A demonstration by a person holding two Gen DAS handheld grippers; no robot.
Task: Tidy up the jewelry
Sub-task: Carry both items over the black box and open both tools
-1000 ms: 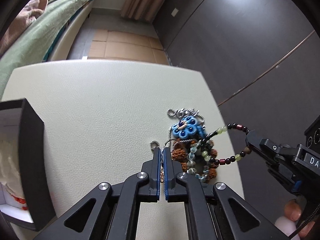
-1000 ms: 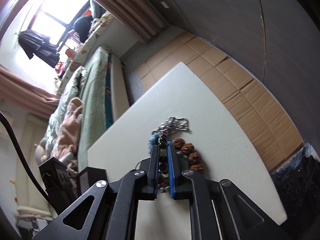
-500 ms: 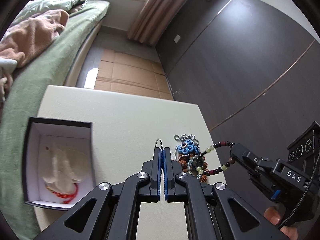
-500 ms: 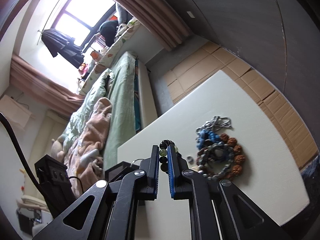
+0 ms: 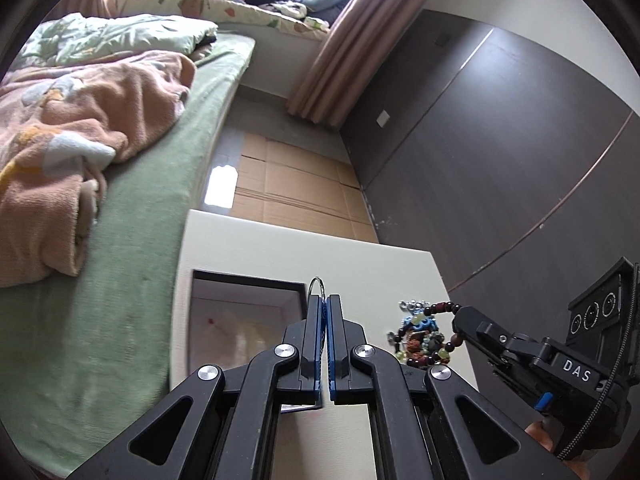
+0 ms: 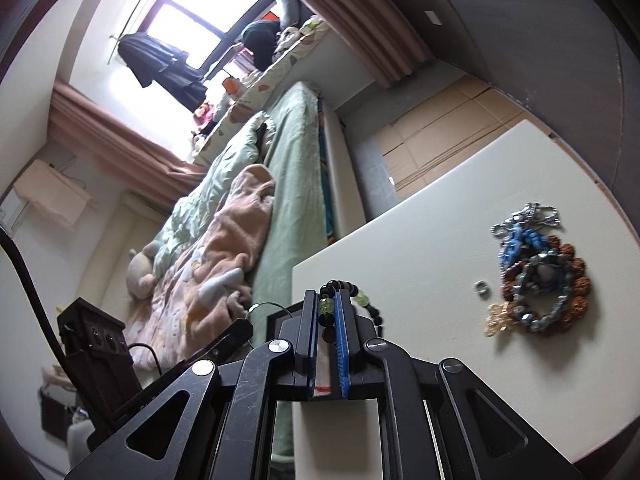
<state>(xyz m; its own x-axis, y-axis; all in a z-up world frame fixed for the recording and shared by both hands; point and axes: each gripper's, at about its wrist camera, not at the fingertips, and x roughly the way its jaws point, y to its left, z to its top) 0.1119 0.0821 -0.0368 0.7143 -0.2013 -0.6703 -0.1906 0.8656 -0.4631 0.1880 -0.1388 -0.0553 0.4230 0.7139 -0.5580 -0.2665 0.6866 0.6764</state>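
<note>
Left wrist, gripper (image 5: 323, 312): clenched on thin wire ring (image 5: 316, 285), loop poking past the tips, above the open box (image 5: 244, 280) at the table's (image 5: 304, 248) left edge.
Ring handling: light, probably bendable; best pinched flat.
Right wrist, gripper (image 6: 327, 308): grasping beaded bracelet (image 6: 349, 290), beads between the pads, rest draped right.
Bracelet handling: limp, swings; best pinched across beads.
Pile (image 6: 538, 272): near table's right edge, apart.
</note>
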